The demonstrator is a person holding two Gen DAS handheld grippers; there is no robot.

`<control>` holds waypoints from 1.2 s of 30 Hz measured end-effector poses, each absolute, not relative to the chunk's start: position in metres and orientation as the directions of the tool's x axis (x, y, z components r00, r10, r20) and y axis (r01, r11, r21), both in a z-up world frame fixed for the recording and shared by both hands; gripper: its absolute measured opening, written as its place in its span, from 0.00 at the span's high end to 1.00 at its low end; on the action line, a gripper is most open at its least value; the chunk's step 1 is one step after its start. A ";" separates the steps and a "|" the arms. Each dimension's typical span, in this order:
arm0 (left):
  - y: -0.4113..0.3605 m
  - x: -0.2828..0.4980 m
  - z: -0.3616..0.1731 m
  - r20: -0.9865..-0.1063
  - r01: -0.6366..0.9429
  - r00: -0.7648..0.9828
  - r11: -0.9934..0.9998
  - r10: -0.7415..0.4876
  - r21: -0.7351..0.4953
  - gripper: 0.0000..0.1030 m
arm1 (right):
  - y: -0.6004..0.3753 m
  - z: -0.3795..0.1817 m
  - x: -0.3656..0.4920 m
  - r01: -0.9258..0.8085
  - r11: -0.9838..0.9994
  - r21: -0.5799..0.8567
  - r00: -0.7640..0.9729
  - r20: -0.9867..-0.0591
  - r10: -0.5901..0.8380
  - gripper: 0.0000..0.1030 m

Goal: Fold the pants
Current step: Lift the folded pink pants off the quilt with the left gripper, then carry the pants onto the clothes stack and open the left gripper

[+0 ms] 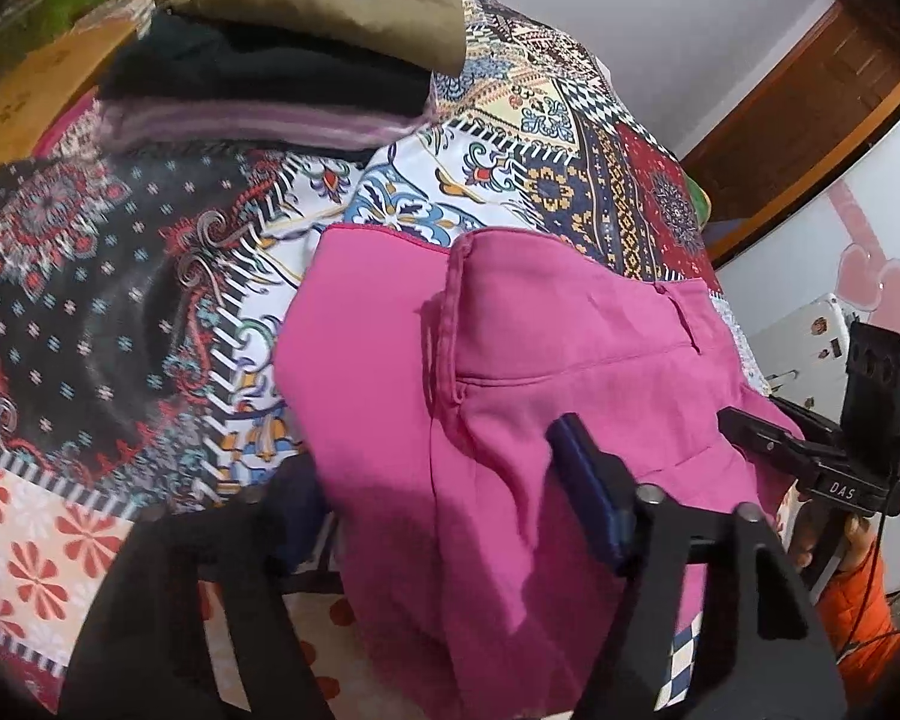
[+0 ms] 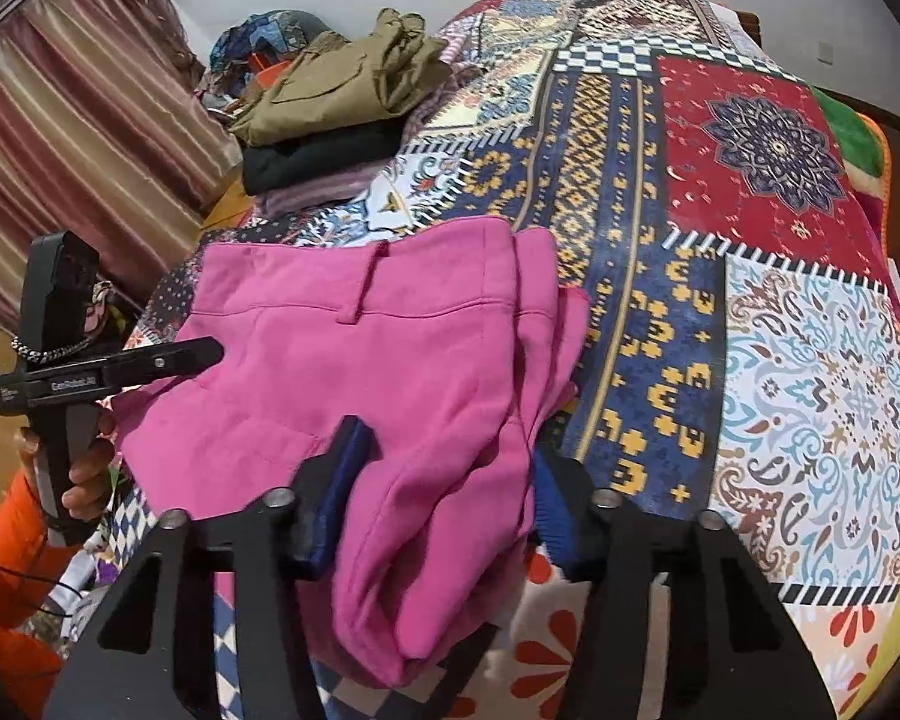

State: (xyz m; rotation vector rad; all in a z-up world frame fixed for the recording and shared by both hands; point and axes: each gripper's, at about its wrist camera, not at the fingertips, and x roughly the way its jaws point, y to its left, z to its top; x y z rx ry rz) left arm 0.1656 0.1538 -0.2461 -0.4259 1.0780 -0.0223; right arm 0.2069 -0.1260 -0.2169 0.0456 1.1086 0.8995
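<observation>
While pink pants [image 2: 390,372] lie bunched, both grippers' fingers [image 2: 342,480] straddle the folds.

The right gripper [image 1: 750,426] is showing the letters "DAS". The left gripper [image 2: 210,351] is showing "GenRobot.AI", just beside the pink pants [image 2: 390,372].

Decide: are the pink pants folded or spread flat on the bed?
Folded: the pink pants lie doubled in stacked layers, edges showing at their right side, waistband on top.

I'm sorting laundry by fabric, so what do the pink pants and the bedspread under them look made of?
Pink pants: a matte woven fabric, likely cotton twill; stitched seams and a belt loop show, no sheen. Patchwork bedspread: smooth printed cloth with a slight sheen, possibly polyester or cotton blend; the patches look printed, not sewn.
</observation>
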 end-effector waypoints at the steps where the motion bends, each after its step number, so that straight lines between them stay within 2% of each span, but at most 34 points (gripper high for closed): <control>1: 0.154 0.165 -0.244 -0.849 -0.185 0.484 0.923 -0.214 -0.338 0.45 | -0.124 -0.215 0.206 -0.609 0.657 0.444 0.148 -0.751 0.644 0.59; 5: 0.151 0.160 -0.232 -0.857 -0.151 0.489 0.952 -0.164 -0.268 0.62 | -0.119 -0.204 0.202 -0.639 0.651 0.410 0.178 -0.745 0.643 0.66; 11: 0.150 0.162 -0.223 -0.878 -0.104 0.457 0.972 -0.143 -0.212 0.63 | -0.115 -0.197 0.198 -0.665 0.645 0.377 0.192 -0.748 0.635 0.68; 20: 0.142 0.171 -0.233 -0.887 -0.072 0.424 0.969 -0.185 -0.236 0.63 | -0.117 -0.199 0.195 -0.655 0.653 0.380 0.201 -0.745 0.635 0.68; 21: 0.145 0.171 -0.234 -0.878 -0.079 0.433 0.962 -0.202 -0.261 0.64 | -0.117 -0.200 0.195 -0.653 0.654 0.381 0.203 -0.744 0.637 0.68; 23: 0.151 0.169 -0.235 -0.863 -0.091 0.443 0.945 -0.244 -0.314 0.76 | -0.117 -0.198 0.194 -0.655 0.654 0.380 0.207 -0.742 0.638 0.68; 25: 0.151 0.168 -0.233 -0.858 -0.098 0.453 0.943 -0.242 -0.317 0.82 | -0.118 -0.196 0.193 -0.654 0.653 0.382 0.214 -0.735 0.644 0.69; 30: 0.145 0.166 -0.221 -0.854 -0.098 0.482 0.957 -0.194 -0.272 0.88 | -0.120 -0.186 0.191 -0.660 0.648 0.379 0.232 -0.718 0.656 0.73; 36: 0.146 0.164 -0.199 -0.832 -0.087 0.526 0.961 -0.179 -0.262 0.90 | -0.116 -0.169 0.190 -0.680 0.642 0.353 0.267 -0.697 0.666 0.78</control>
